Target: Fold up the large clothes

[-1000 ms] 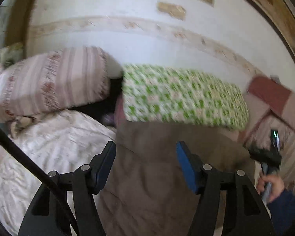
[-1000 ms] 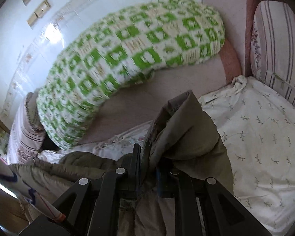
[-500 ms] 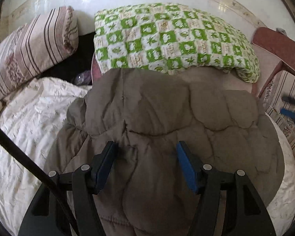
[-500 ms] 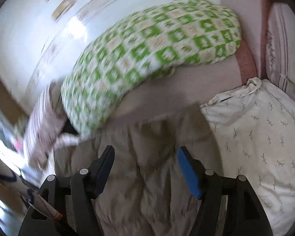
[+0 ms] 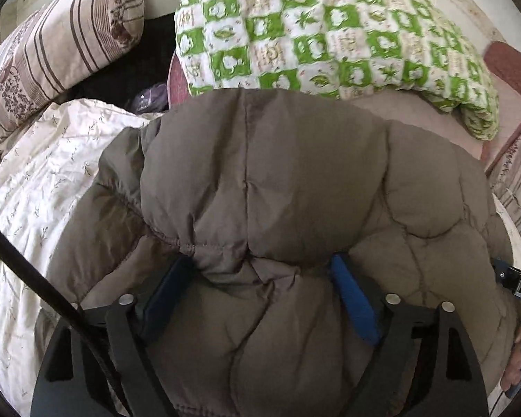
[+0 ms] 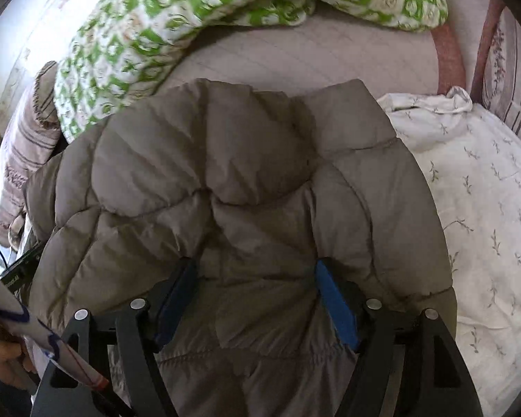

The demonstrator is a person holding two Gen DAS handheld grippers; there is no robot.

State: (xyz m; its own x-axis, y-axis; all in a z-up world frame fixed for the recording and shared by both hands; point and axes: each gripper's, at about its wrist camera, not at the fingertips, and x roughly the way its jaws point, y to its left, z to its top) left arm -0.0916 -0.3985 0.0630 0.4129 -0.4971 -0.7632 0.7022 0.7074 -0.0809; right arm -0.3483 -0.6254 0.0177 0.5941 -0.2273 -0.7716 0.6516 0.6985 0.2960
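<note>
So the puffy brown jacket (image 5: 295, 180) is lying in a folded heap on the bed (image 5: 45, 180), near edge toward the camera, with the green checked blanket (image 5: 330, 31) just past its far side and a striped pillow (image 5: 52, 45) off to the far left.

Both tools are down on it. The left hand-held gripper (image 5: 260, 295) has its jaws spread wide with a bulge of jacket sitting between them, pads not squeezing it. The left one's jaws have just been opening further. The right hand-held gripper (image 6: 255, 299) is also wide, jacket between the pads but loose.

What could go wrong, I'd guess: this stuff is springy and slippery, so with nothing pinching it the top layer could puff back up and slide off, undoing the fold. Grabbing only the outer shell would drag one layer and skew the whole stack.

Versus a second ago: the right one was clamped on a raised bunch of jacket and has let go, and the left view only showed the far wall and bedding, now the jacket fills it.
</note>
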